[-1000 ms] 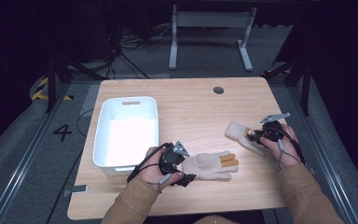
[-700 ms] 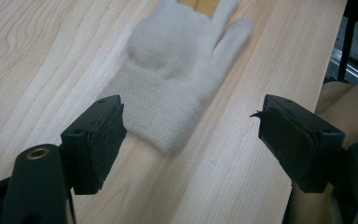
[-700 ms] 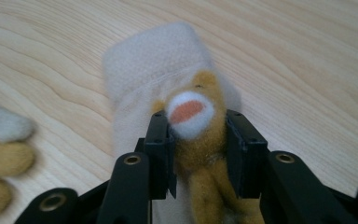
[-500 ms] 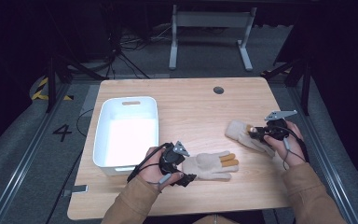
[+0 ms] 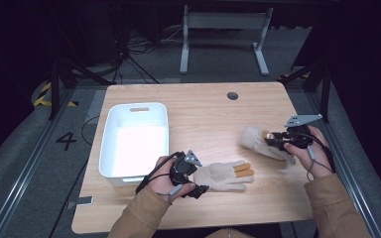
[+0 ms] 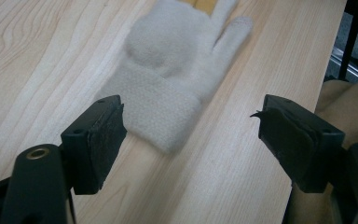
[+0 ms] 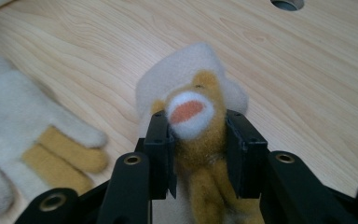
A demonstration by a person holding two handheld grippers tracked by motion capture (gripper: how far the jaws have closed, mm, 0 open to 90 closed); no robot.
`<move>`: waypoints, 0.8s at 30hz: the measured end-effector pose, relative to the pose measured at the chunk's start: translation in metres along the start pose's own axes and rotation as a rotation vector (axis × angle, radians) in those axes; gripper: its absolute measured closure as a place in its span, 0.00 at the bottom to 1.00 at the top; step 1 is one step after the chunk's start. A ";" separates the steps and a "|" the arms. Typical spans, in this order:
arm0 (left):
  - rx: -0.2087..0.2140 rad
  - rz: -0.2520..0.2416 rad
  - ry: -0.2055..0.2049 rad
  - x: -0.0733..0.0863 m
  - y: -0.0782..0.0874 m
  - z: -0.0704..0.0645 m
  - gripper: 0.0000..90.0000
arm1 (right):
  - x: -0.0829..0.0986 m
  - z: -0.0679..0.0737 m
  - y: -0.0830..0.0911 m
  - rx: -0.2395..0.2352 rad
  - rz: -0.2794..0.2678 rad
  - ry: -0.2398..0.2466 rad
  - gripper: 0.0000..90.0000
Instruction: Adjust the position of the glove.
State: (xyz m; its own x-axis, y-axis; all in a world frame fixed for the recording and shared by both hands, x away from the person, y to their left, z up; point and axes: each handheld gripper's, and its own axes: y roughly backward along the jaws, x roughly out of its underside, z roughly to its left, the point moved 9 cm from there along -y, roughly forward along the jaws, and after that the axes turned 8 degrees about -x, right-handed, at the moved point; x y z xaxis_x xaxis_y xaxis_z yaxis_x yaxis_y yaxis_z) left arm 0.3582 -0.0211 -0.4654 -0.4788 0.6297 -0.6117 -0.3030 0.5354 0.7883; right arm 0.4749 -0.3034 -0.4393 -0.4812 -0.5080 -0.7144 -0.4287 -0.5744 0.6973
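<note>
Gloves, two cream knit ones with mustard fingers, both on the worktop (image 5: 198, 109). High view: flat glove (image 5: 225, 174) lies near the front edge, cuff toward your left gripper (image 5: 197, 188), fingers pointing right. White bin (image 5: 135, 140) sits just left of that gripper. Second glove (image 5: 259, 140) is at the right side, bunched, with your right gripper (image 5: 273, 141) on it.

Left gripper view: your left gripper (image 6: 191, 135) is wide open, holding nothing, jaws either side of the flat glove's (image 6: 168, 70) cuff end without touching it. The glove lies flat on the wood, fingers pointing away.

Right gripper view: your right gripper (image 7: 198, 149) is clamped on the second glove (image 7: 196, 107), mustard fabric pinched between the jaws, cream part bulging beyond them. Flat glove (image 7: 32, 140) lies at the left, apart from the held one. A round hole (image 7: 286, 3) in the worktop shows at top.
</note>
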 end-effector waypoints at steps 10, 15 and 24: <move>0.002 0.003 -0.004 0.000 -0.001 -0.001 0.26 | -0.013 0.023 0.009 -0.063 -0.003 0.058 0.73; 0.004 0.002 -0.005 0.000 0.000 -0.002 0.26 | -0.019 0.035 0.011 -0.094 -0.006 0.088 0.73; 0.001 0.005 -0.001 0.004 0.003 -0.004 0.26 | -0.028 0.053 0.010 -0.153 0.000 0.136 0.73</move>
State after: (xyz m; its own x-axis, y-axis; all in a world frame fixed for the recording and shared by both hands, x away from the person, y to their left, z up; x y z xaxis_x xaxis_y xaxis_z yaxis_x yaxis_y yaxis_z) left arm 0.3520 -0.0193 -0.4653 -0.4791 0.6332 -0.6079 -0.2997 0.5329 0.7913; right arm 0.4436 -0.2609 -0.4097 -0.3691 -0.5841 -0.7229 -0.3028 -0.6598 0.6878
